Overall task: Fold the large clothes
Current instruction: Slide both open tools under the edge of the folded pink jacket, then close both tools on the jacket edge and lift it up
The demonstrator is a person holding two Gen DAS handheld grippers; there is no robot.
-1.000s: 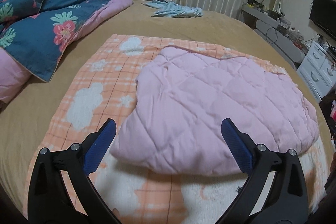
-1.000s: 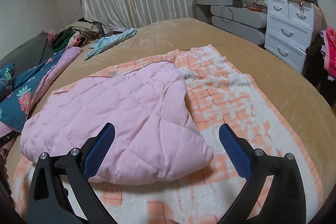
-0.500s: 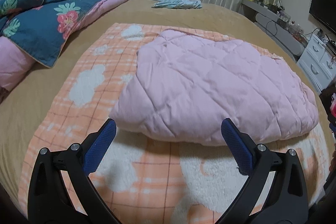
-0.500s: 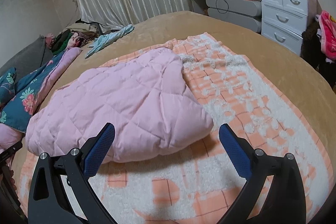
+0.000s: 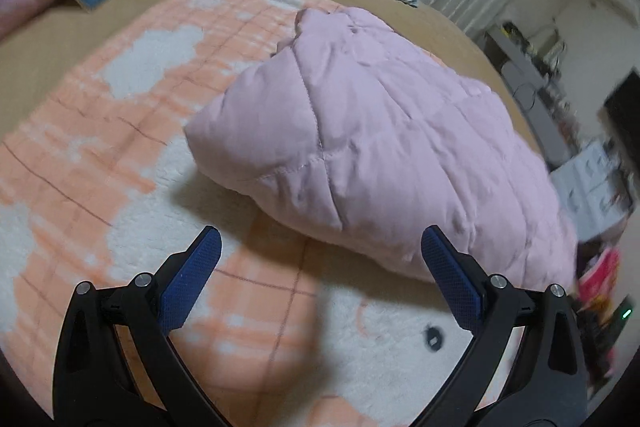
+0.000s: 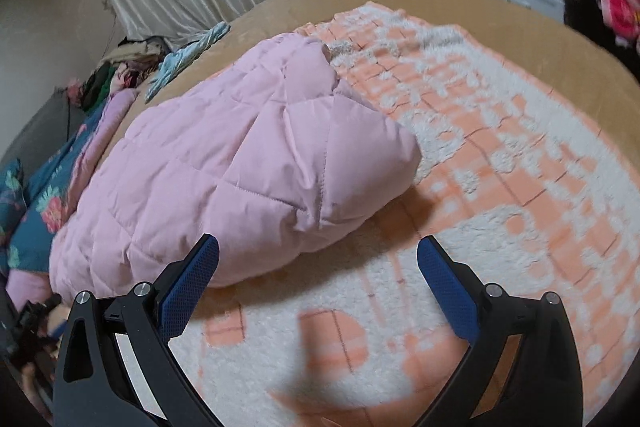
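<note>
On the orange-and-white checked fleece blanket spread over the tan bed, the puffy pink quilted padded garment lies in a rounded, already doubled-over bundle, just beyond both of my tools. My left gripper hangs spread wide and empty over the blanket, its right blue pad close to the garment's near edge; I cannot tell whether it touches. My right gripper is likewise spread and holds nothing, its left pad near the bundle's near hem, with the garment's blunt right corner farther ahead.

I judge this piece light but bulky: soft fill, springy, inclined to puff back open after a fold. The shell looks smooth and probably slippery, so a shallow pinch could slide off. I would take hold at the stitched seams or the hem edge, where the layers compress thin enough for the pads, one tool at the left corner and one at the right. Grabbing the fat middle would likely fail. The fleece underneath may cling and drag along.
</note>
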